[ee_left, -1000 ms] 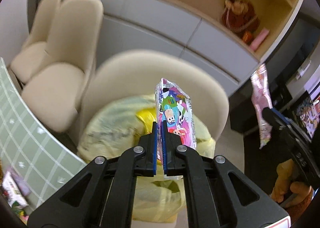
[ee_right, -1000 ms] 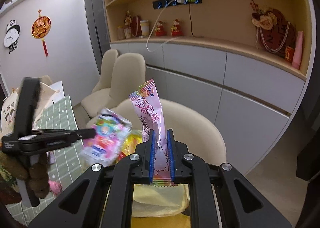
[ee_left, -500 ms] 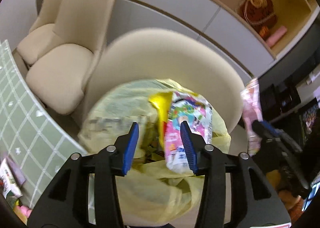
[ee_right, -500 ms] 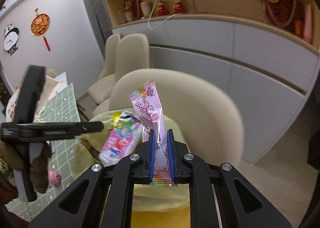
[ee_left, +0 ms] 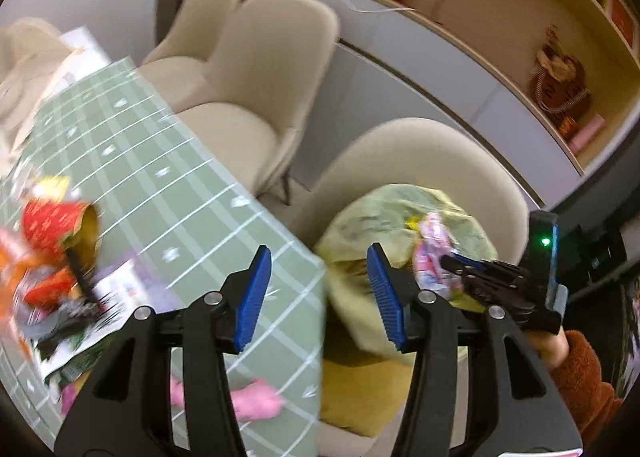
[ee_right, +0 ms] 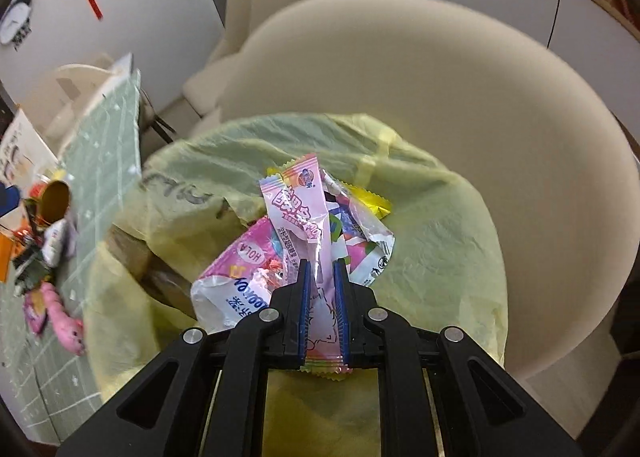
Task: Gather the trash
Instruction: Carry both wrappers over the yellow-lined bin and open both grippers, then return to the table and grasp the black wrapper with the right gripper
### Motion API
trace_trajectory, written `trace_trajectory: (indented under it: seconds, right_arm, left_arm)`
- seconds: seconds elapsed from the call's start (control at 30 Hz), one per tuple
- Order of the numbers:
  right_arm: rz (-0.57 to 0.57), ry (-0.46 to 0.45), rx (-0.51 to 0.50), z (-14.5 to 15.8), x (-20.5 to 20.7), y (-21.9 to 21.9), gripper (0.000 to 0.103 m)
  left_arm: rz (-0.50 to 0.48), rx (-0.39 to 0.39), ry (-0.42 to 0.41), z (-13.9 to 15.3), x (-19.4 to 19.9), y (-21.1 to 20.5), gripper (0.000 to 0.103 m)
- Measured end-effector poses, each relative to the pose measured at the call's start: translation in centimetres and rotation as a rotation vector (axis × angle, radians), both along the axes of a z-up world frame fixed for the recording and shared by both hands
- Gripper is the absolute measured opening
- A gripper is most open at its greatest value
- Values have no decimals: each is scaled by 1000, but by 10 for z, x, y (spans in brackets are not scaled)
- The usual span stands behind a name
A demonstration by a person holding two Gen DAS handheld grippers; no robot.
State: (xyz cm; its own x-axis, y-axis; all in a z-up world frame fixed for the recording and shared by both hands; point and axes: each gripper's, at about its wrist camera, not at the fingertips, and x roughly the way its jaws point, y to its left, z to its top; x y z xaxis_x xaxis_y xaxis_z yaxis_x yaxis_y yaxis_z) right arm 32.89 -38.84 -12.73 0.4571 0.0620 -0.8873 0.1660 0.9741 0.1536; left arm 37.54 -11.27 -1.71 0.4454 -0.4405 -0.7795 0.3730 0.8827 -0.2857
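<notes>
My right gripper (ee_right: 321, 277) is shut on a pink snack wrapper (ee_right: 298, 209) and holds it over the mouth of a yellow-green trash bag (ee_right: 432, 225) that sits on a beige chair. A colourful wrapper (ee_right: 240, 281) lies in the bag's opening. My left gripper (ee_left: 318, 281) is open and empty, over the table corner beside the bag (ee_left: 380, 213). The right gripper (ee_left: 460, 263) with its pink wrapper (ee_left: 430, 257) shows in the left wrist view above the bag.
A green checked table (ee_left: 160, 185) holds more trash: a red cup (ee_left: 60, 225), loose wrappers and a pink item (ee_left: 256, 401) near the edge. Beige chairs (ee_left: 248, 97) stand behind. The chair back (ee_right: 440, 69) curves around the bag.
My left gripper opened and dropped the colourful wrapper into the bag, then swung left toward the table. My right gripper came down over the bag with the pink wrapper.
</notes>
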Motion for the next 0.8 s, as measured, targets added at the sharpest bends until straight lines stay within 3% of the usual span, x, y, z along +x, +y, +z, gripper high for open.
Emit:
trace_trajectory:
  seconds: [0.2, 0.27, 0.33, 0.6, 0.8]
  right_arm:
    - [-35, 21, -36, 2, 3, 2, 13]
    - [-53, 4, -41, 8, -1, 4, 20]
    - [-65, -28, -30, 18, -6, 9, 39]
    - [-103, -157, -81, 64, -37, 48, 44]
    - [-52, -234, -34, 91, -61, 99, 44]
  left_arm:
    - [89, -30, 60, -17, 0, 46, 47]
    - [112, -47, 67, -18, -1, 60, 48]
    - [132, -65, 57, -15, -3, 76, 48]
    - [181, -72, -19, 3, -18, 143, 52]
    - [311, -39, -59, 7, -31, 227, 52]
